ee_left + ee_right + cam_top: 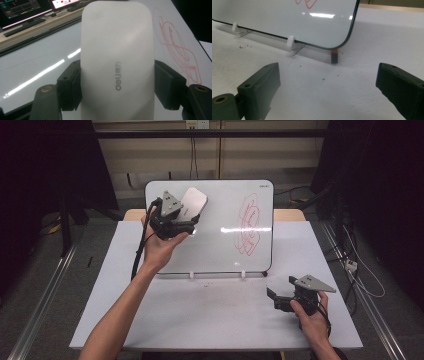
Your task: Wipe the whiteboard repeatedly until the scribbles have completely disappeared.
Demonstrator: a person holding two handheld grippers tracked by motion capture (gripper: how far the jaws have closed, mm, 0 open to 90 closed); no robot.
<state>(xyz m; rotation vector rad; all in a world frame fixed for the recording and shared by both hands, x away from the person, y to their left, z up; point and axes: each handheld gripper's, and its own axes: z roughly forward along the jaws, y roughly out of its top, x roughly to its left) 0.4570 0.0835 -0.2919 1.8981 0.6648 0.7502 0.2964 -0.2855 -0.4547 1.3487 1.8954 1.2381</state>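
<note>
Eraser [194, 201], white and rounded, sits clamped in the left gripper [187, 220] against the upper left of the whiteboard [225, 250], well apart from the red scribble [250, 225]; the right gripper [274, 297] hovers over the surface [210, 315], jaws apart.

Left gripper view: both pads press the eraser's [117, 62] sides, scribble [180, 55] beyond.

Right gripper view: jaws spread wide, a small red-capped piece [334, 56] by the whiteboard's [287, 20] corner.

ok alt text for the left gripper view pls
The left gripper is shut on a white whiteboard eraser, its black fingers pressing both long sides. Behind it lies a whiteboard with a red scribble at right.
</note>
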